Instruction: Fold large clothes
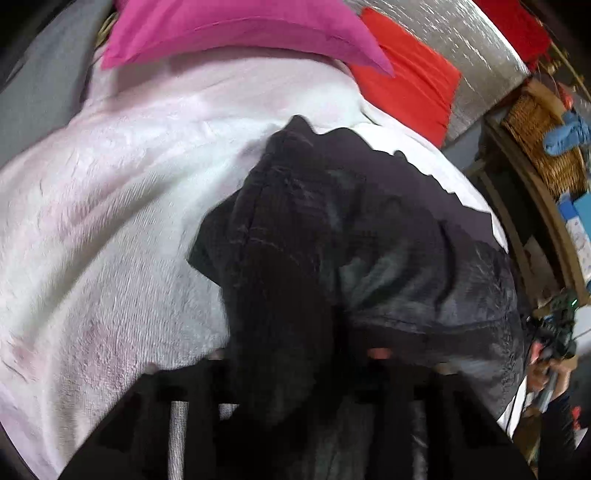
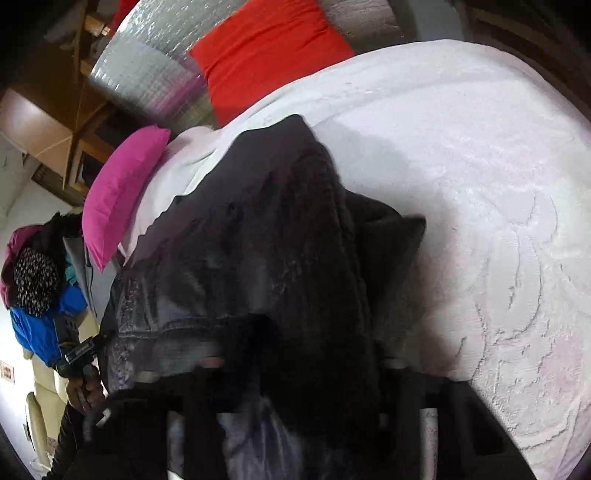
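I've got the dark garment (image 1: 332, 236) bunched on the pale blanket (image 1: 92, 240) — left gripper (image 1: 295, 354) narrowed onto one part of its hem, right gripper (image 2: 295, 354) clamped on another (fabric hides all the pads). Pink pillow (image 1: 229, 26) and red pillow (image 2: 266, 51) lie beyond.

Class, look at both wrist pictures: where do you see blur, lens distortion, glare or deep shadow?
Left wrist view: fisheye bends the white bedspread into a dome; the dark garment is smeared by motion and its folds sink into shadow; the silver sheet glints. Right wrist view: black corners from the lens, the same garment blurred and underexposed, the bedspread nearly washed out.
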{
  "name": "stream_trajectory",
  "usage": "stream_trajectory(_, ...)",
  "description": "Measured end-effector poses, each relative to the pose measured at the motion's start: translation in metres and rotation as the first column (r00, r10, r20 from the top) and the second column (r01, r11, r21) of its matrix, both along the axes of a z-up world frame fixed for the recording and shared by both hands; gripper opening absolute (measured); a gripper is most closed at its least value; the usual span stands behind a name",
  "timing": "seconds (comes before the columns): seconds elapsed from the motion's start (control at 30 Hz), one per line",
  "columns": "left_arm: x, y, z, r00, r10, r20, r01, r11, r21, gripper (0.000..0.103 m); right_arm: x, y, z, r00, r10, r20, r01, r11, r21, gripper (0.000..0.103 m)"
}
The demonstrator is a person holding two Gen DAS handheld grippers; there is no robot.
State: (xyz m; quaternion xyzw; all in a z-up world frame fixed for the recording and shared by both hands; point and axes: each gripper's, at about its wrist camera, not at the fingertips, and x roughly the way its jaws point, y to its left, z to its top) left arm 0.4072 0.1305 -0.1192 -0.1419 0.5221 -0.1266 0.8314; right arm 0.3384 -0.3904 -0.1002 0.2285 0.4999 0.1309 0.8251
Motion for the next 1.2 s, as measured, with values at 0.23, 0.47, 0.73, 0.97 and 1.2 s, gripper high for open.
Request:
stream_trajectory(0.23,-0.009,-0.018,0.073,0.994,-0.009,0.109,-0.001,0.996,0.09,0.017,-0.01,0.027,0.098,0.99,0.089,0.108,-0.076,0.99,-0.118,0.016)
stream_trajectory(0.47,-0.072,-0.021,0.155,0.956,-0.041,0.292,0.014,0.995,0.095,0.017,-0.066,0.03,0.176,0.963,0.127,0.239,-0.092,0.984,-0.152,0.014)
stream_trajectory(0.73,-0.138,-0.015,0.093,0.966,-0.04,0.254,0.025,0.998,0.063,0.018,-0.149,0.013,0.104,0.978,0.099,0.183,-0.079,0.99,-0.115,0.014)
stream_trajectory(0.97,-0.156,0.01,0.001,0.992,0.071,0.106,-0.068,0.997,-0.032,0.023,-0.174,-0.016,-0.002,0.999,-0.025,0.027,0.026,0.999,-0.033,0.026)
stream_trajectory(1.2,-0.157,0.003,0.023,0.991,0.064,0.12,-0.073,0.995,0.069,0.038,-0.185,-0.022,0.006,0.998,-0.051,0.034,0.054,0.996,-0.072,0.062)
